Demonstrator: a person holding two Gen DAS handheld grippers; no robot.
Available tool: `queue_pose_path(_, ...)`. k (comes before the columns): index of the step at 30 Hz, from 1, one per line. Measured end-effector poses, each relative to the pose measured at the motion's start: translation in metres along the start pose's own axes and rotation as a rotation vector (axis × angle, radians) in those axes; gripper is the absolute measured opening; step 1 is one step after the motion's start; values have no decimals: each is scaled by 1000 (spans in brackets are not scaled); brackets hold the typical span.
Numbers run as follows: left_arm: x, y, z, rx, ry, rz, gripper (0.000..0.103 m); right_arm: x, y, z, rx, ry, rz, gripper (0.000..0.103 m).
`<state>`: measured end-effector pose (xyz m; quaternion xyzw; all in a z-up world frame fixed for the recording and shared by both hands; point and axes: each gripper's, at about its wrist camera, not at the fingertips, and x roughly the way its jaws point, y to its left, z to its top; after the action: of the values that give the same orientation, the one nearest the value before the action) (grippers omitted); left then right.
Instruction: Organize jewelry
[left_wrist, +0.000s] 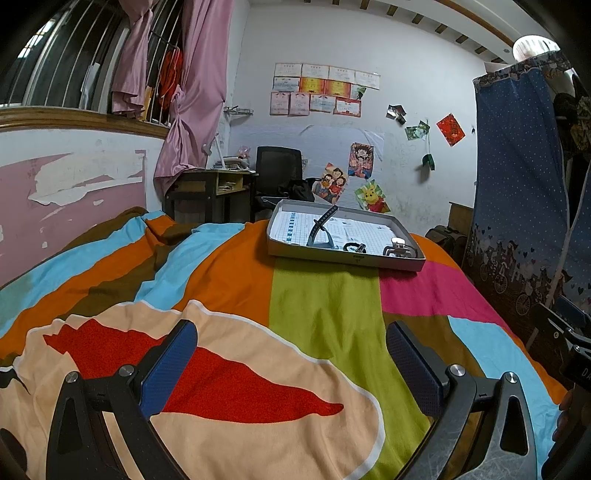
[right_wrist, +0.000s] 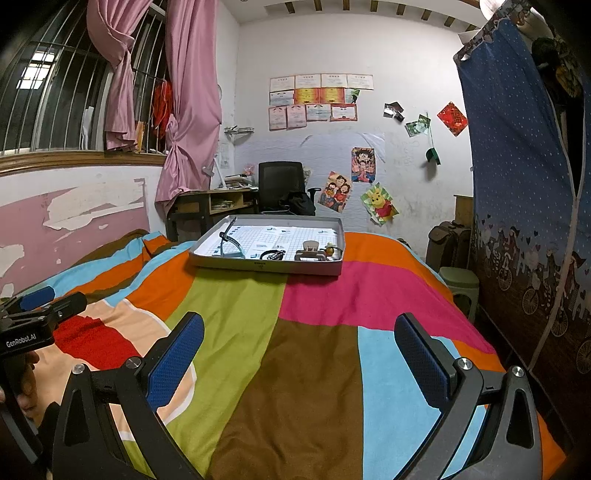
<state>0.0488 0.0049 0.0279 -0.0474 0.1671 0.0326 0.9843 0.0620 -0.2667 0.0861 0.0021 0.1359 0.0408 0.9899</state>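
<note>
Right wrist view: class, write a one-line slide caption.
Open right gripper above a striped bedspread, facing a tray of jewelry.

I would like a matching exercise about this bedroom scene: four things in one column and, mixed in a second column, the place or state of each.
Things:
1. shallow grey tray
2. black office chair
3. left gripper
4. green stool

Places or states:
A. open, holding nothing
B. on the floor, right of the bed
C. on the striped blanket, far end
D. at the desk by the back wall

Pairs: 1-C, 2-D, 3-A, 4-B
</note>
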Motion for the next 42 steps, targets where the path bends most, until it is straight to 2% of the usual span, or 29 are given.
queue_pose_path(42, -2, 0, 0, -7, 3, -1, 103, 0, -5, -2, 5, 5, -3, 102)
